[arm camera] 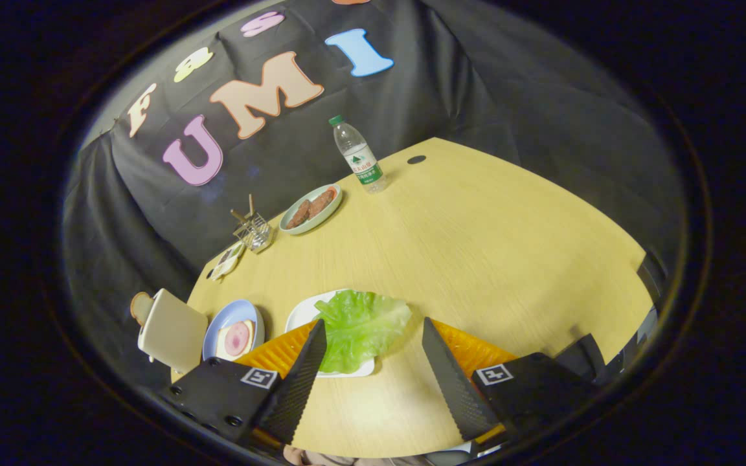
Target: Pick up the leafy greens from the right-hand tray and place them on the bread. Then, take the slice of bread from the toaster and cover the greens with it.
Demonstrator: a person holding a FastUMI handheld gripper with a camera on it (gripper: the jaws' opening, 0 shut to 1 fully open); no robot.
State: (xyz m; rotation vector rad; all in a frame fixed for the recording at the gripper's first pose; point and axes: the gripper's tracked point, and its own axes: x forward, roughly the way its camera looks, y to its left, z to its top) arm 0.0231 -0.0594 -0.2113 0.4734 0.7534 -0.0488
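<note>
Here, my gripper (373, 340) hangs above the near side of the pale wooden table (476, 259), tipped downward and looking across it. Its two fingers (305, 375) stand wide apart, clamped on nothing, with bare tabletop showing in the gap between them.

The crinkled green lettuce leaf (360, 327) lies just ahead of the fingers, nearer the left one, whose tip overlaps the leaf's edge in my view; I cannot tell whether it touches the leaf or hovers above it. The leaf rests on a flat white rectangular tray (302, 314) and spills over its far corner.

Beside that tray, further left, sits a round light-blue plate (234, 317) carrying a slice of bread topped with a pink round of meat (237, 338). Left again, at the table's edge, stands a cream-coloured toaster (172, 330) with a browned slice of toast (141, 305) poking out of its far end.

Across the table, near the black cloth wall, I see a pale green oval dish holding brown patties (311, 208), a small wire rack (254, 231) next to it, and a clear plastic water bottle with a green cap (360, 155) standing upright. A small dark round spot (416, 159) marks the tabletop just beyond the bottle.
</note>
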